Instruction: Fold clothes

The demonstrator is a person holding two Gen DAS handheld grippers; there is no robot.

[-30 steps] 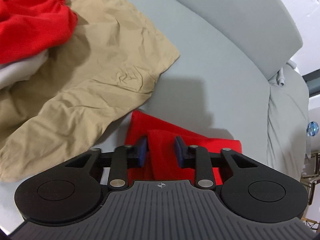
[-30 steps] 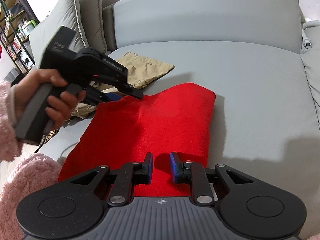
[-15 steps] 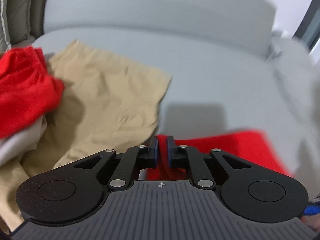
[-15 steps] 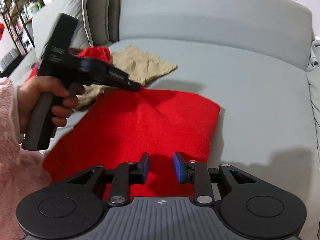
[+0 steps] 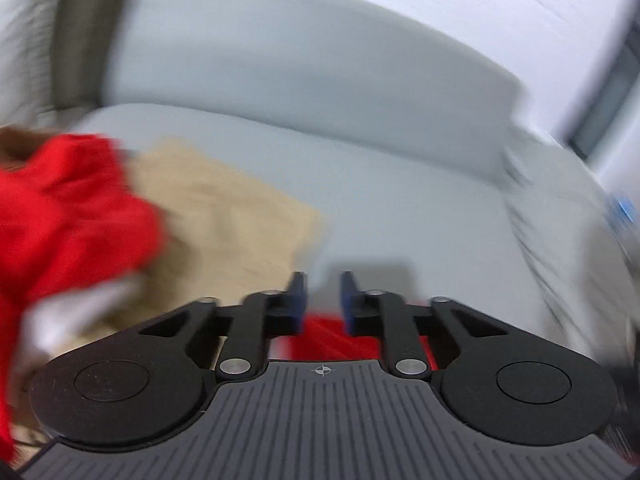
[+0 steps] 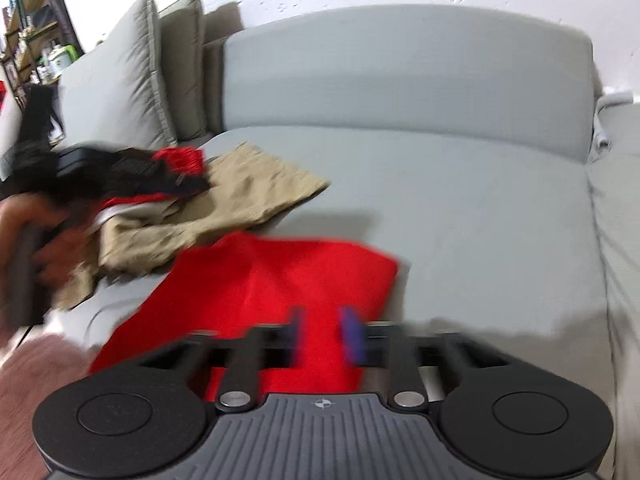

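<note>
My left hand-held gripper (image 5: 322,300) has a small gap between its jaws. They have just been closing a little, and nothing is between them. It holds nothing. A second ago it was down at the far corner of the folded red cloth (image 5: 324,332). Now it has come up and swung away, and only a strip of that red shows low down behind the jaws. The picture is blurry from the fast move.

My right hand-held gripper (image 6: 324,332) also has a small gap. Its jaws have just been closing too. I see red through the gap, but the pads do not look like they pinch it, so I think it holds nothing as well. It is blurry, so I am not fully sure.

The folded red cloth lies flat on the sofa (image 6: 460,216) seat, right in front of my right hand-held gripper. It has stayed where it was.

Farther out on the left is the pile. There is a tan cloth (image 6: 240,196), spread and wrinkly, and an other red cloth (image 5: 68,216) bunched on top of it. From the right view, my left hand-held gripper now hangs over that pile.

I think this means the red piece is done and let go. The tan one looks like the next to fold.
</note>
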